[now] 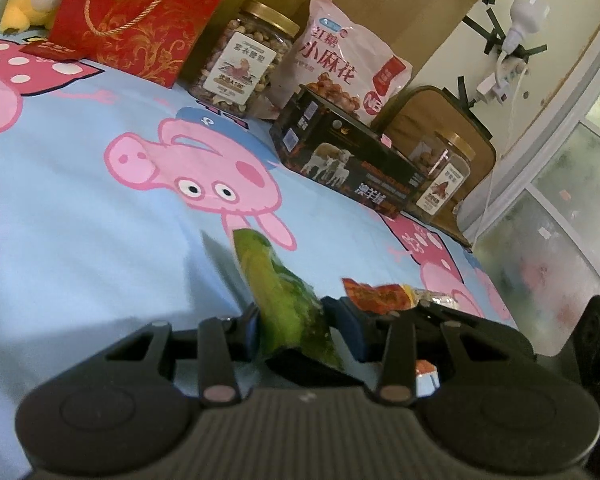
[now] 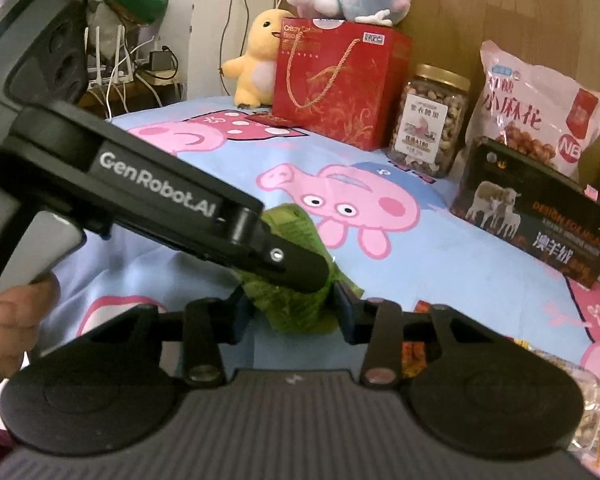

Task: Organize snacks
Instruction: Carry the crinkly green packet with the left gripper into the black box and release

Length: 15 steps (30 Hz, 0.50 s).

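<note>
I have the crinkly green plastic snack packet [image 1: 288,300] pinched flat in my left hand-held gripper [image 1: 290,320], its pads shut tight on the packet's lower part, and the packet stands up above the pale blue cartoon-pig bedsheet [image 1: 100,240] instead of lying on it. My right hand-held gripper [image 2: 294,312] sits around the same packet from the other side; its blue pads look just beside the crumpled film, and I cannot tell whether they press on it, so I count it as not gripping.

The step, as I judge it, is passing or steadying this packet before I set it with the other snacks along the headboard: the clear round nut jar with a gold lid [image 1: 244,60], the pink printed bag of twisted snacks [image 1: 344,64] and the black carton with sheep on it [image 1: 348,160]. To do it well I should close my right pads squarely on a firm stretch of film, away from the left pads, and only then slacken my left. The film is slippery and soft, so a grip near the sealed edge would likely hold better. A red-orange wrapped snack [image 1: 376,292] lies near on the bed, and I should keep clear of it.
</note>
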{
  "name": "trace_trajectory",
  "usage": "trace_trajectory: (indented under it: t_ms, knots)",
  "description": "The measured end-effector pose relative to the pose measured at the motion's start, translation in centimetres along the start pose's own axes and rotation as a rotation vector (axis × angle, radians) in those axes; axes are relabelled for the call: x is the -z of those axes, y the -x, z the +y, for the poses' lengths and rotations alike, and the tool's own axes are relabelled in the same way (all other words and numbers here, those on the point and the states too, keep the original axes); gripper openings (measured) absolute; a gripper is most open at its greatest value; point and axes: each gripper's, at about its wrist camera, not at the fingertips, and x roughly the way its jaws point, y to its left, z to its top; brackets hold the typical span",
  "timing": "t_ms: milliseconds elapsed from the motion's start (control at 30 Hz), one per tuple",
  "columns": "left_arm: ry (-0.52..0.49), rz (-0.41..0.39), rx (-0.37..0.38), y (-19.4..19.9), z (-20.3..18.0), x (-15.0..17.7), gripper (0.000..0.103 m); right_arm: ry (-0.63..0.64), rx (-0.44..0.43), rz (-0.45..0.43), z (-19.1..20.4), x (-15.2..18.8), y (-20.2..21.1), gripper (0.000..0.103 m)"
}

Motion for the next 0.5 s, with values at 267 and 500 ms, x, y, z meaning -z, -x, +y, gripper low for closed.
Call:
trace_trajectory:
  t_ms: [267,500]
  knots:
    - [-0.005,0.010,0.004,-0.36,-0.49,0.02,0.038,-0.026,0.006,-0.025,-0.25,0.16,0.43,0.043]
    - [-0.011,0.012,0.002,-0.48,-0.64,0.05,0.038,-0.054,-0.002,-0.029,-0.53,0.16,0.49,0.043]
